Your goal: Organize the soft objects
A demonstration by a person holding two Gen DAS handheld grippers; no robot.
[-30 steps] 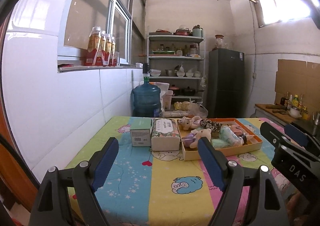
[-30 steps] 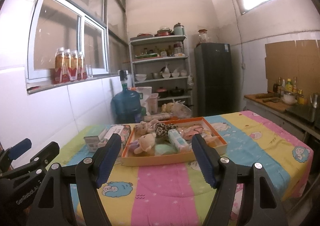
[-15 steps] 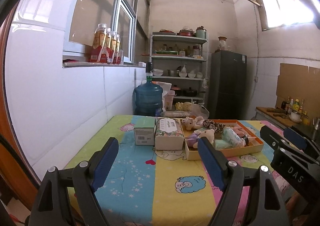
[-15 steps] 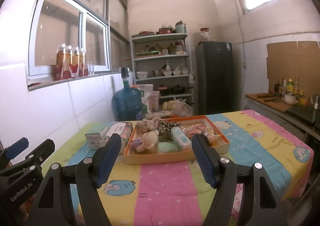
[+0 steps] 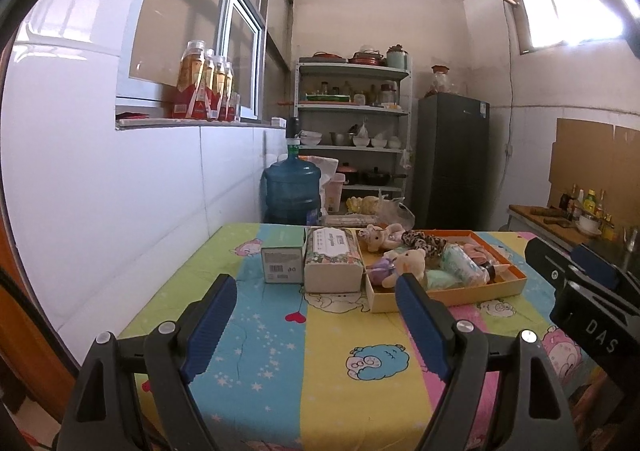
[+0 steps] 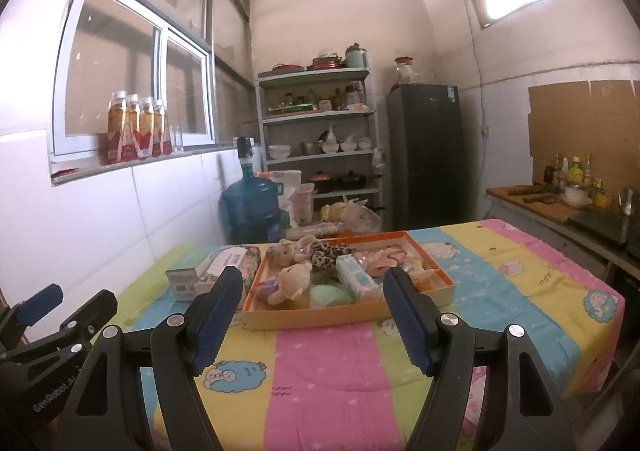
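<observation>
The left gripper and right gripper both hover with fingers spread wide, holding nothing, short of the orange tray. Soft toys lie inside the tray; a tissue pack touches its left side.

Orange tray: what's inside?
In the orange tray: beige plush bear, leopard-print plush, wrapped tissue pack, pale green soft item. Anything beneath them is covered.
</observation>
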